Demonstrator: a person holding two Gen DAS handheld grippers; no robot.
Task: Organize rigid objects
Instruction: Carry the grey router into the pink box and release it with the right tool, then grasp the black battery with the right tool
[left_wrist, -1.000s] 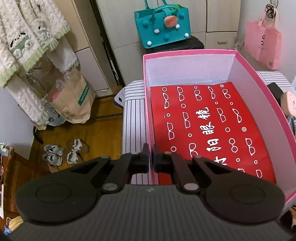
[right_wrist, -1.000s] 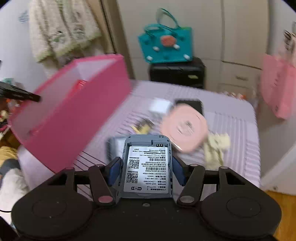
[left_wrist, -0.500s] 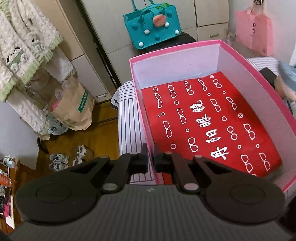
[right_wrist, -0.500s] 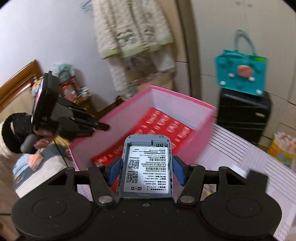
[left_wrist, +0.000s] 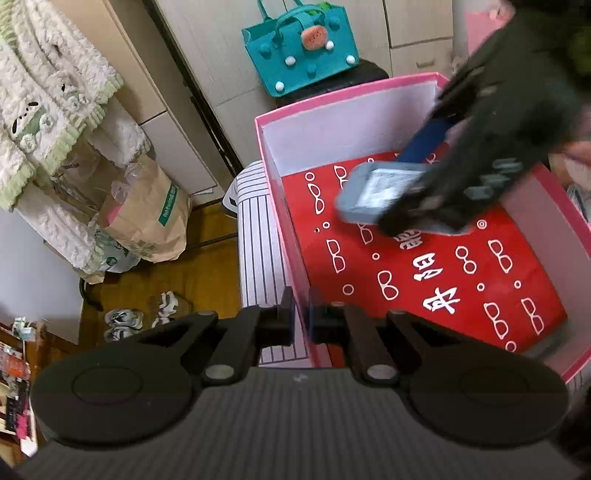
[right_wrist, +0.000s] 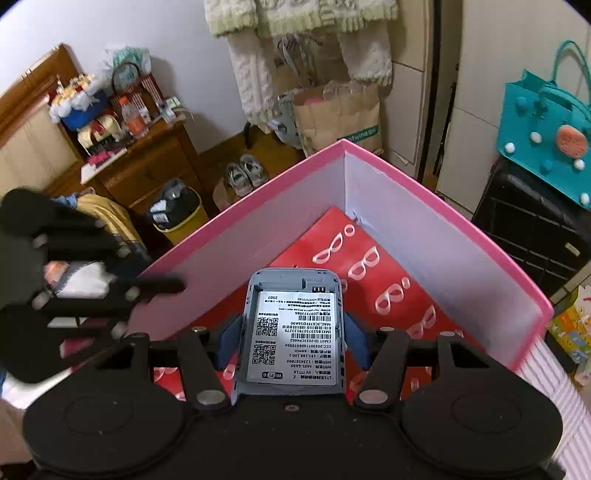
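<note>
A pink box (left_wrist: 284, 236) with white inner walls and a red patterned sheet (left_wrist: 424, 266) on its floor stands on the striped surface. My left gripper (left_wrist: 301, 317) is shut on the box's near left wall. My right gripper (right_wrist: 293, 332) is shut on a grey WiFi device (right_wrist: 295, 332) with a white label, held inside the box above the red sheet (right_wrist: 369, 266), near the box's far corner (right_wrist: 343, 173). The device (left_wrist: 380, 192) and the right gripper show blurred in the left wrist view, over the far half of the box.
A teal bag (left_wrist: 299, 48) sits on a black case behind the box. A paper bag (left_wrist: 151, 214) and shoes (left_wrist: 122, 319) lie on the wooden floor to the left. A wooden cabinet (right_wrist: 147, 166) and a bin (right_wrist: 177, 210) stand beyond the box.
My right gripper has carried the device from above the box's edge down into the box. My left gripper still grips the box wall; the box has shifted slightly.
</note>
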